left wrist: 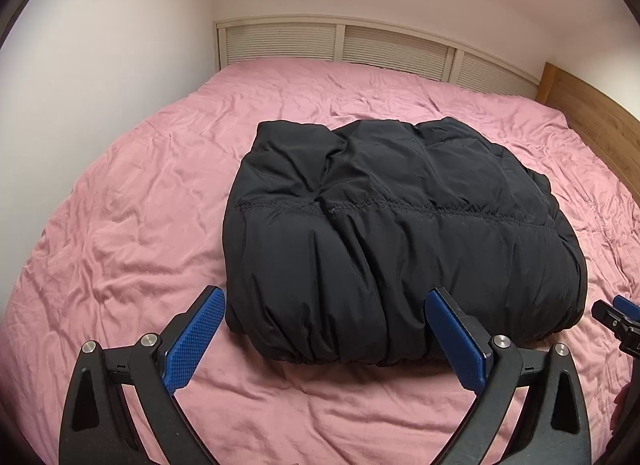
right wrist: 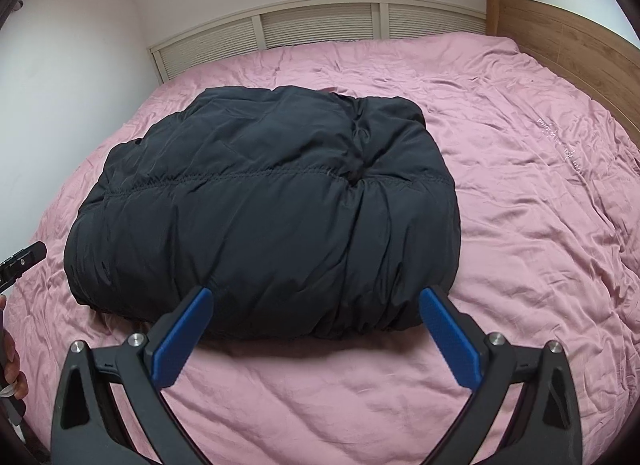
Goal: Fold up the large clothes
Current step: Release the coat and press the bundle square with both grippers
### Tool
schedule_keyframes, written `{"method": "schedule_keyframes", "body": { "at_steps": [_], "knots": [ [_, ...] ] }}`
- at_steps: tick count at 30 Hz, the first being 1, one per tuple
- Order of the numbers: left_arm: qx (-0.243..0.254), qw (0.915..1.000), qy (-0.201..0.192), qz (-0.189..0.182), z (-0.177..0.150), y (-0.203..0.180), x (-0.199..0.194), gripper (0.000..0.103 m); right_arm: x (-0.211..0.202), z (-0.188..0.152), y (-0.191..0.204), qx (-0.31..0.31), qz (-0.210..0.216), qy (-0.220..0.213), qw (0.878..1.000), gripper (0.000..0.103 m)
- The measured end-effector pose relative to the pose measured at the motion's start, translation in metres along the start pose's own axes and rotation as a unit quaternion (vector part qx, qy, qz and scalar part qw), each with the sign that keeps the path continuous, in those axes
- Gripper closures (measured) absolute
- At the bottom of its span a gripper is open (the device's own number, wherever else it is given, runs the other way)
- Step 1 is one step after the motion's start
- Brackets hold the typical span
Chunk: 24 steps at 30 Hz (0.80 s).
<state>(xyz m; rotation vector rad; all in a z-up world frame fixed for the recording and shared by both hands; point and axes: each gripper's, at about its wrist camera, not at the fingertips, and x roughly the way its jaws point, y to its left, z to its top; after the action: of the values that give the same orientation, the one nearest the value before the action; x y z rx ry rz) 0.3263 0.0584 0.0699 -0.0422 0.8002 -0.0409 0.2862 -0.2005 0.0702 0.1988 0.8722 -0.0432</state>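
Both tongs (left wrist: 326, 299) (right wrist: 316, 297) wide, empty | folded black jacket (left wrist: 392, 225) | sheet lettering (right wrist: 560, 145) unreadable

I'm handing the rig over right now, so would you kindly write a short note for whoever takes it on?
Left claw: open, empty, just short of the bundle's near edge.
Right claw: open, empty, at the same near edge.
Black padded jacket: lies folded into a compact bundle in the middle of the pink bed sheet, neither claw touching it.
Done: the fold looks complete.
Left: probably only a check that the bundle holds; tidy loose edges if needed.
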Motion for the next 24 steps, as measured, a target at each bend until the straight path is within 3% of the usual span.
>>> {"method": "schedule_keyframes", "body": {
  "at_steps": [4,7,15,24],
  "knots": [
    [0.004,0.9999,-0.009,-0.005,-0.006,-0.009,-0.010,0.004,-0.001,-0.008,0.003,-0.006,0.009,0.009,1.000,0.000],
    [0.013,0.9996,-0.020,0.012,-0.010,-0.017,-0.018,0.004,-0.003,-0.014,0.005,-0.012,0.016,0.017,1.000,0.000],
    [0.012,0.9998,-0.018,0.000,-0.020,-0.033,-0.024,0.004,-0.009,-0.022,0.005,-0.037,0.023,0.026,0.999,0.000],
    [0.005,0.9999,-0.014,-0.002,-0.040,-0.041,-0.015,0.004,-0.006,-0.030,-0.002,-0.040,0.024,0.008,0.999,0.000]
  ]
}}
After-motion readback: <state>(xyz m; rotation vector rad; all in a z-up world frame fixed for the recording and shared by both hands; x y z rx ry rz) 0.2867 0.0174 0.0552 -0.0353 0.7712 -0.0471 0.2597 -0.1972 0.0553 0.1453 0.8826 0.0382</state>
